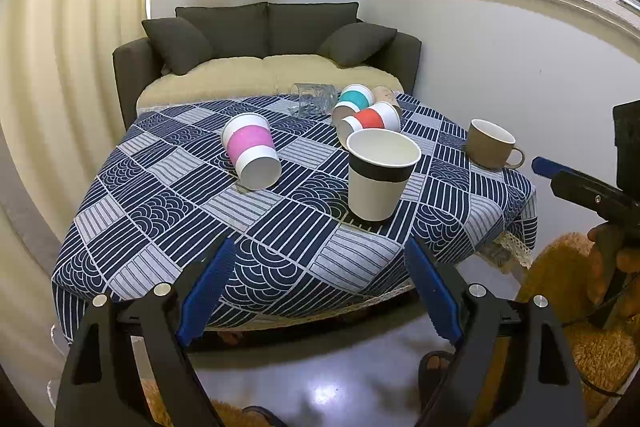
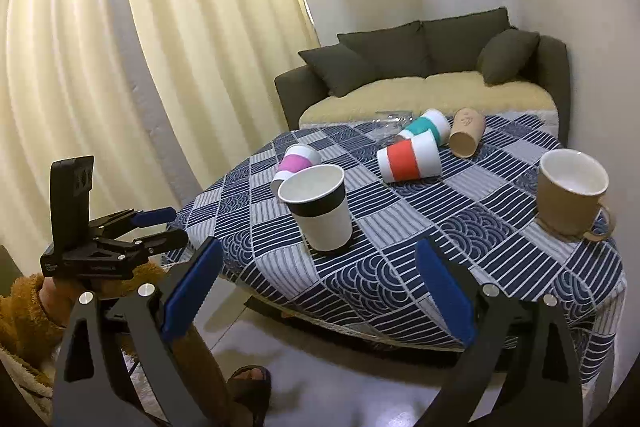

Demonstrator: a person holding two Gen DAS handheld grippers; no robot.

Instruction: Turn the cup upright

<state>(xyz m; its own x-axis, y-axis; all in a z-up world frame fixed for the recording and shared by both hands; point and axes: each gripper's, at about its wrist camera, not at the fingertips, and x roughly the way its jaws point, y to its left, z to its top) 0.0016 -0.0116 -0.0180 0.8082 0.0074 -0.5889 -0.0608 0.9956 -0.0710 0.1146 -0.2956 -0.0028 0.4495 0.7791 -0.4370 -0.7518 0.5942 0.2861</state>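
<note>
Black-banded paper cup (image 1: pixel 380 175) upright on the table (image 1: pixel 160 211), beyond both wide-open, empty claws (image 1: pixel 316 291) (image 2: pixel 316 291).

left tool (image 1: pixel 316 291) – wide apart, holding nothing | black-banded cup (image 1: pixel 378 175) upright | pink-banded cup (image 1: pixel 252 155) – on its side

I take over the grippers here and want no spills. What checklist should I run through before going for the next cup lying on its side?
1. Left gripper open, holding nothing: ok.
2. Right gripper open, holding nothing: ok.
3. Black-banded cup upright: ok.
4. Brown mug upright: ok.
5. Pink-banded cup upright: not ok, on its side.
6. Red-banded cup free of teal-banded cup: cannot tell.
</note>
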